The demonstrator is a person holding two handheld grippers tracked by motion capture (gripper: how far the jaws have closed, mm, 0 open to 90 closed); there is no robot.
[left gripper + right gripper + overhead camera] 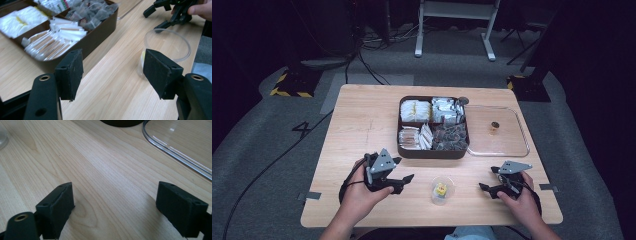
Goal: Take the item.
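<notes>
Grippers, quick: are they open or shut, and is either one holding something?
Left gripper: open, holding nothing; the clear cup sits just beyond it.
Right gripper: open, holding nothing, over bare table.

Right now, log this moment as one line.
left gripper: open, empty | right gripper: open, empty | clear cup: between grippers, yellow item inside | tray: packets

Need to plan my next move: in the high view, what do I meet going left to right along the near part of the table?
left gripper → clear plastic cup with a yellow piece inside → right gripper. Farther back sit the brown compartment tray and, to its right, the clear lid.
</notes>
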